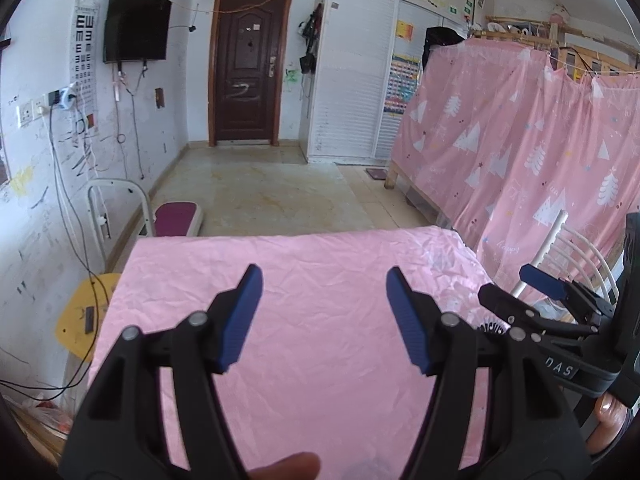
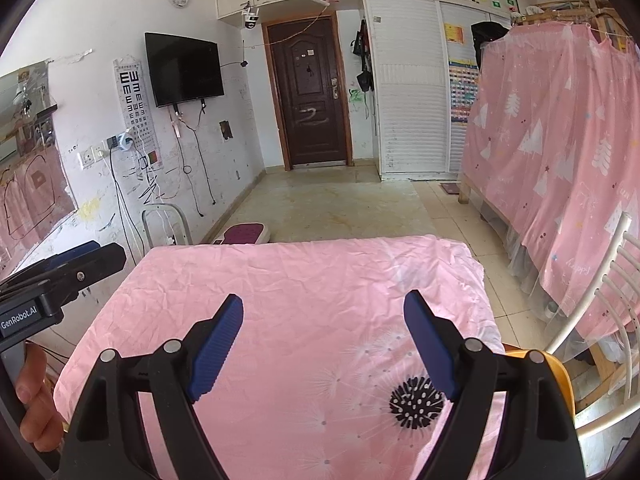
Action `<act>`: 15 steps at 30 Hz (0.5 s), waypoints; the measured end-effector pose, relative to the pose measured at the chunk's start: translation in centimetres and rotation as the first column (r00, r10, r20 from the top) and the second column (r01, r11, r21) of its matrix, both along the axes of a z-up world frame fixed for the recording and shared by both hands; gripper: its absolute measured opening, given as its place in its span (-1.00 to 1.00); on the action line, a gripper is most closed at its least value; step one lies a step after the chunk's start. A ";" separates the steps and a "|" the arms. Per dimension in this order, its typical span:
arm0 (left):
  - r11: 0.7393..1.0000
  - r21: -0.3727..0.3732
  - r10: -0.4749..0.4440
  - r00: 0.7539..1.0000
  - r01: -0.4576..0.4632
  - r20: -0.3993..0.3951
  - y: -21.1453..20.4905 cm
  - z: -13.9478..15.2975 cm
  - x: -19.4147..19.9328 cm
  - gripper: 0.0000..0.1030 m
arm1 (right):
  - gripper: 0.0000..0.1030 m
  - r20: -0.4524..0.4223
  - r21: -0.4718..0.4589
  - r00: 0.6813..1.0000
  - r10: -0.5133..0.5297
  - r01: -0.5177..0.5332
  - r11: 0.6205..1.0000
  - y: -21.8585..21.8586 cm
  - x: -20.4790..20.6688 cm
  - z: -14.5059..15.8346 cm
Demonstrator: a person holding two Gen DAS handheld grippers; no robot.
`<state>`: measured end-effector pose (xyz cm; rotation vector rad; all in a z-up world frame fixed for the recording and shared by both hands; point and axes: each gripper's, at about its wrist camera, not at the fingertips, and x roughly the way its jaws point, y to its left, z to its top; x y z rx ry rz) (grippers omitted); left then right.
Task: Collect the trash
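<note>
Trash unseen; both tools, left tool (image 1: 324, 316) marked "GenRobot.AI" and right tool (image 2: 324, 348), released over pink cloth (image 2: 312, 280).

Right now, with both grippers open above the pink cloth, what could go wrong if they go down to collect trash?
No trash shows on the pink cloth, so the left gripper or right gripper might pinch the wrinkled, loose fabric and drag it. The right gripper is near the white chair and could bump it. Cables hang by the table's left side and might snag.

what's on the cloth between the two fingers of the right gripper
Nothing but bare pink cloth between the fingers of the right gripper; the right wrist view shows it.
</note>
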<state>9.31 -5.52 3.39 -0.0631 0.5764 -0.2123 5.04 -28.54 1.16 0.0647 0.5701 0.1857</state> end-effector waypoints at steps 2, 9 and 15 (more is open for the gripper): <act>1.000 -0.001 0.006 1.000 -0.006 0.003 0.3 0.1 -0.2 0.20 | 0.41 0.001 -0.003 1.000 0.006 -0.006 1.000 0.5 -0.1 0.0; 1.000 -0.004 0.018 1.000 -0.018 0.006 0.9 0.2 -0.6 0.20 | 0.41 0.007 -0.010 1.000 0.021 -0.021 1.000 1.0 -0.7 0.1; 1.000 -0.004 0.020 1.000 -0.020 0.013 0.8 0.3 -0.9 0.20 | 0.41 0.010 -0.014 1.000 0.025 -0.025 1.000 0.9 -1.0 0.2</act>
